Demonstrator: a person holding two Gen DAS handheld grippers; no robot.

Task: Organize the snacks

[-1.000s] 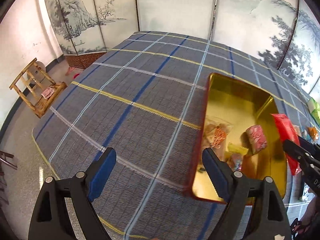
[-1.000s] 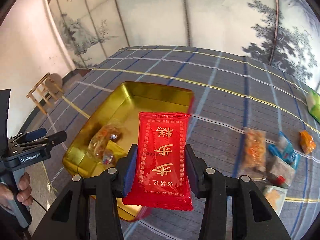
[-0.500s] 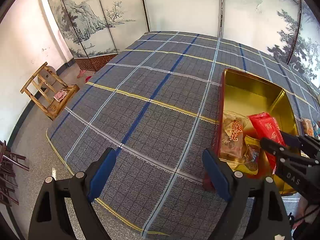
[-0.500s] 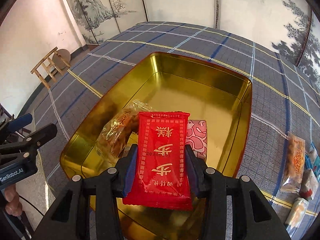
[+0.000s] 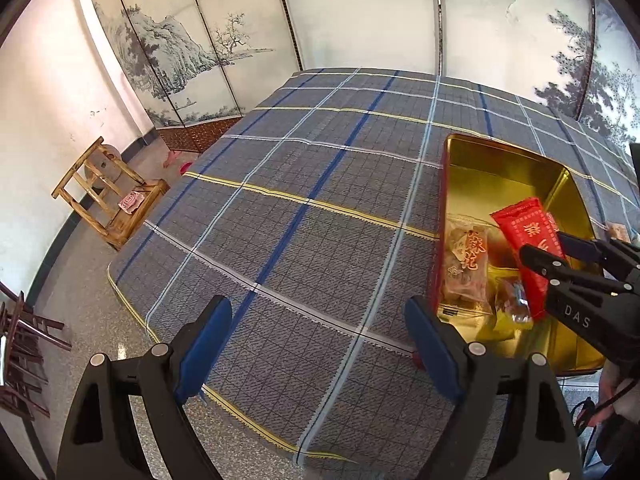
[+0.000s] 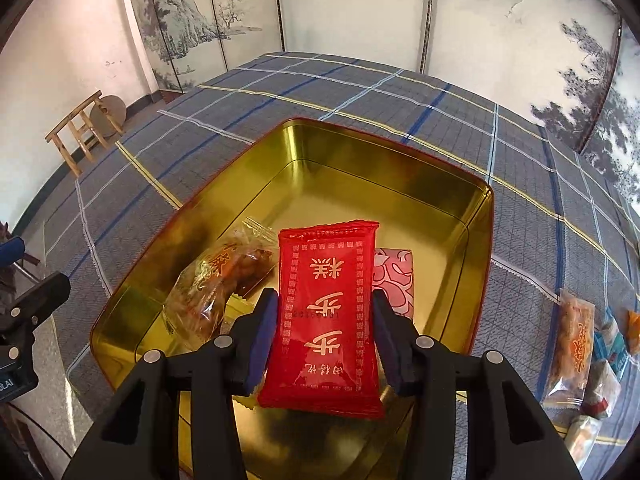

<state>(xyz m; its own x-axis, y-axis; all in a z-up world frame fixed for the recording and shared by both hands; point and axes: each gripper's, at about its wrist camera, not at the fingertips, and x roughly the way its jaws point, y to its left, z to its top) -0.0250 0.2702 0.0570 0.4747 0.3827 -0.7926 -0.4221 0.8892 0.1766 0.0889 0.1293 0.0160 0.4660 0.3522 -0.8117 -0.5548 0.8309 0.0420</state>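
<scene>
Right gripper (image 6: pixel 326 320) jaws opening around red pack (image 6: pixel 326 312) over tin (image 6: pixel 478 240); it may drop crooked onto the packs inside; left gripper (image 5: pixel 318 344) jaws wide, empty.

Readable text: snack wrappers, claw bodies, folding screen

Red packet (image 6: pixel 329 312) is showing gold Chinese chars, upside down in the right wrist view, top one reading 糕, w/ a faint number string across its middle, too small to read. Clear-wrapped snack (image 5: pixel 466 258) in the gold tin (image 5: pixel 500 168) is carrying orange chars, approx. 麻花. Right claw (image 5: pixel 560 248) body is showing "DAS". Left claw's (image 6: pixel 24 320) body is showing only "LAI" at frame edge. Folding screen (image 5: pixel 160 12) is bearing calligraphy cols. + red seal, illegible.
</scene>
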